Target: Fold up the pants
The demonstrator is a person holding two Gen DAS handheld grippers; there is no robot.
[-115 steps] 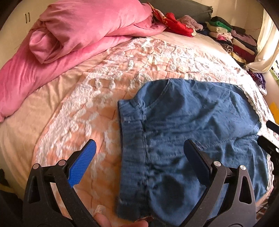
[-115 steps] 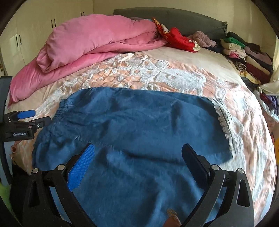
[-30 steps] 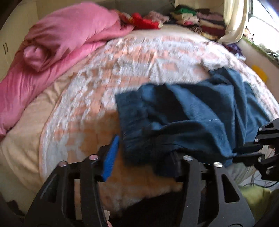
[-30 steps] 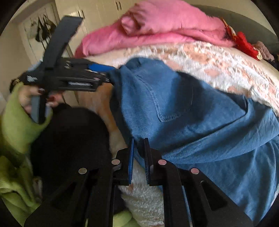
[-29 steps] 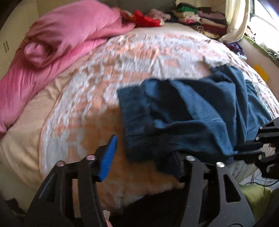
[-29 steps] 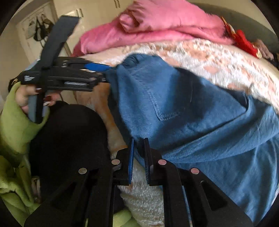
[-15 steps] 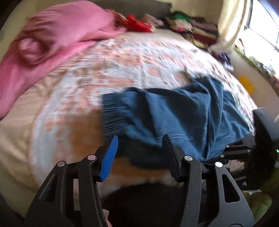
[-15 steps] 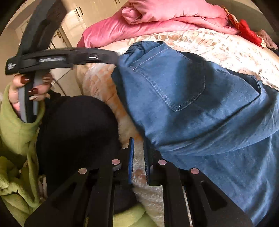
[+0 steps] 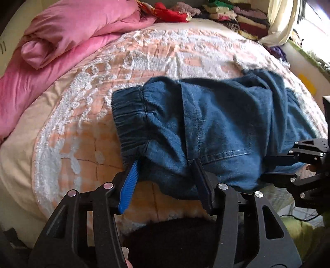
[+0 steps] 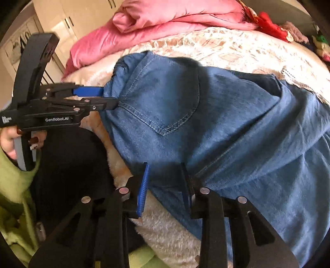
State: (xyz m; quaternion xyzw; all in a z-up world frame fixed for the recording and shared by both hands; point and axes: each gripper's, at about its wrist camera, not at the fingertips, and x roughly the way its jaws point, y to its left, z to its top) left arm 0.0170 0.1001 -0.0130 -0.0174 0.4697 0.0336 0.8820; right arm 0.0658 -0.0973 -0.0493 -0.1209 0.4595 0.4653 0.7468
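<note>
The blue denim pants lie bunched at the near edge of the bed, with the elastic waistband to the left and a back pocket facing up. My left gripper is half open with waist-side denim between its jaws. It also shows in the right wrist view at the waistband corner. My right gripper is partly open, jaws either side of a fold of the pants' near edge. It shows in the left wrist view at the right.
A pink duvet is heaped at the back left of the peach bedspread. Stacks of folded clothes sit at the back right. My black-clad body and green sleeve are right at the bed's edge.
Both grippers held the pants shut and pulled them toward the near edge. Both have now opened partly, and the pants have settled in a bunched fold with the back pocket up.
</note>
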